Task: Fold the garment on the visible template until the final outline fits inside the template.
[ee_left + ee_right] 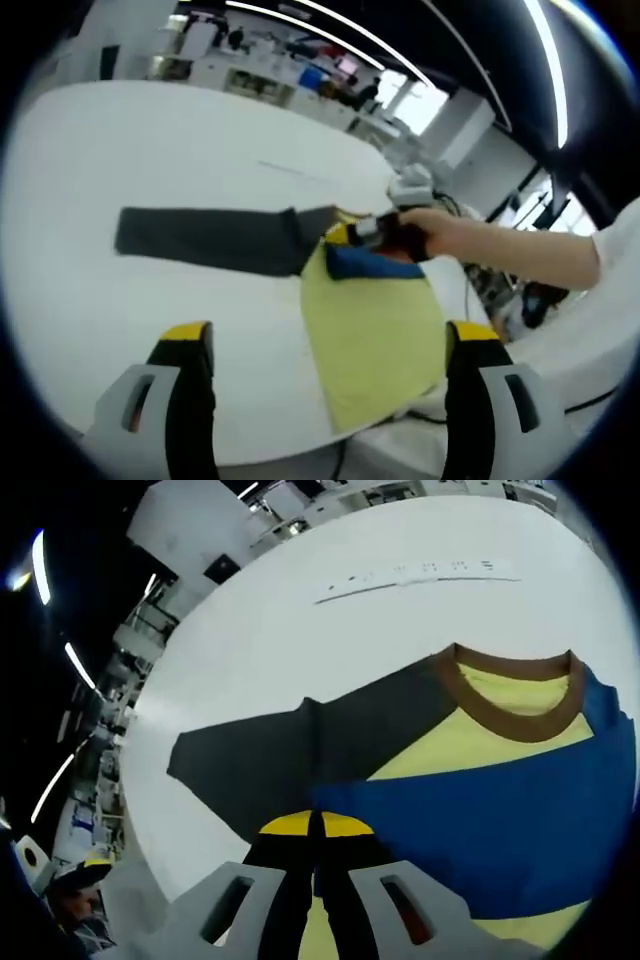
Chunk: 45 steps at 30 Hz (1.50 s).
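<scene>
A long-sleeved shirt lies flat on the white table point(150, 130). Its yellow body point(375, 340) reaches the table's near edge, and its dark grey sleeve point(205, 238) stretches out to the left. The blue sleeve point(375, 265) is folded across the chest. My right gripper point(345, 235), held in a person's hand, sits at that sleeve's end. In the right gripper view, the right gripper point(315, 825) is shut on the blue sleeve point(500, 810), beside the grey sleeve point(250, 765) and below the brown collar point(508, 721). My left gripper point(328, 340) hovers open above the shirt's hem.
A person's forearm point(500, 245) reaches in from the right. A thin printed strip point(420, 572) lies on the table beyond the collar. The table edge point(290, 445) runs close under the hem. Desks and shelves point(250, 70) stand behind the table.
</scene>
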Tool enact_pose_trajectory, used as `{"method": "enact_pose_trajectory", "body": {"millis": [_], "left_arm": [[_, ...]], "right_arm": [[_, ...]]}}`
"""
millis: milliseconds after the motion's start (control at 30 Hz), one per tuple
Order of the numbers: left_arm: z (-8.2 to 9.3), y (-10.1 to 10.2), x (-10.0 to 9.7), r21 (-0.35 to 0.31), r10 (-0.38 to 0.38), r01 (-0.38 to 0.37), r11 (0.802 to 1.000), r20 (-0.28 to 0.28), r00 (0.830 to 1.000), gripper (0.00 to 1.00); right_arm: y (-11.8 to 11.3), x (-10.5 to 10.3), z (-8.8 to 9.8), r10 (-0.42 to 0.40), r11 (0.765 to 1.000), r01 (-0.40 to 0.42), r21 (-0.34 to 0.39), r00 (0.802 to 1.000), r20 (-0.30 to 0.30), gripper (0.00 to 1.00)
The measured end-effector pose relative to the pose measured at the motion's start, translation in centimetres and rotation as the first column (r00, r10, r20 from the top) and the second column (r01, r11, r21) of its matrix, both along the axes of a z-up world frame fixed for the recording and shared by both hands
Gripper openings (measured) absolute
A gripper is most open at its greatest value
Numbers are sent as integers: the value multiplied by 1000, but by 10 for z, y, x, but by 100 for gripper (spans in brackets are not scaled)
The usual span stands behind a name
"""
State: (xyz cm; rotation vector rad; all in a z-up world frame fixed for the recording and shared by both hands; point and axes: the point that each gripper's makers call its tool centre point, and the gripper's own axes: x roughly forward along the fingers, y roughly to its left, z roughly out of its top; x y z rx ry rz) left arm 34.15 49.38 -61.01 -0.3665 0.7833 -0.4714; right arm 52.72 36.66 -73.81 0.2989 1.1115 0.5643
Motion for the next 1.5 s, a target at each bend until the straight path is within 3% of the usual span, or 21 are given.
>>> {"method": "enact_pose_trajectory", "body": {"millis": [700,1067,1300,1500], "left_arm": [[-3,-4,1,24,-24,24,999,-5,1000,92],[-2,-5,1,25,-31,31,999,6,1000,92],[-1,-10,-1,39,-49,49,998,6,999,92],[-1,-16,-4,69,-73,73,995,-2,997,93]], "right_arm": [[10,-1,0,42,999,-42,32,999,2,4],[2,-5,3,59,998,-60,37,998,17,6],[4,-13,13,100,987,-106,119,993,61,14],[-2,-32,18,178,976,-190,109,977,114,28]]}}
